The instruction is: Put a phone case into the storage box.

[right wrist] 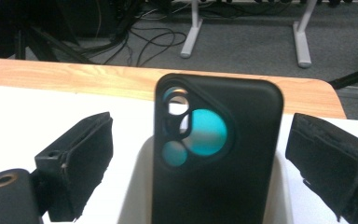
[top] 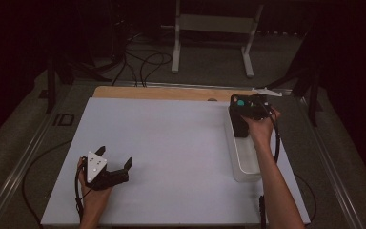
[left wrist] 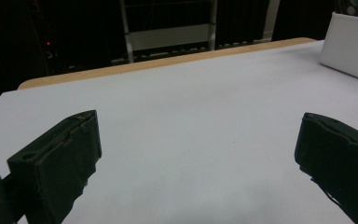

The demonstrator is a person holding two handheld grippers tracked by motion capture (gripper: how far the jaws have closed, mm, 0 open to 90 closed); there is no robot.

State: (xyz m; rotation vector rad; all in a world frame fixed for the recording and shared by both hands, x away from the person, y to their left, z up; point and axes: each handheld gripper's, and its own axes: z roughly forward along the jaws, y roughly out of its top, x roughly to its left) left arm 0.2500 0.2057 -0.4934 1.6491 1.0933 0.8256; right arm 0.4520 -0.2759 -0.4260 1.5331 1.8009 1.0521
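A black phone case [right wrist: 214,158] with teal-backed camera cut-outs stands upright at the far end of a white bin [right wrist: 137,191]. My right gripper [right wrist: 200,128] is open, one jaw on each side of the case with a clear gap to both. From above, the case [top: 238,121] and right gripper [top: 250,108] are at the table's back right, over the bin [top: 246,164]. My left gripper [top: 115,156] rests open near the front left of the white sheet [top: 171,138]. Only bare sheet lies between the jaws of the left gripper [left wrist: 199,122].
The white sheet covers a wooden table whose far edge [top: 162,92] shows as a tan strip. In the left gripper view the bin [left wrist: 352,46] shows at the far right. Behind the table stand a metal frame [top: 176,47] and loose cables [top: 147,62] on the floor.
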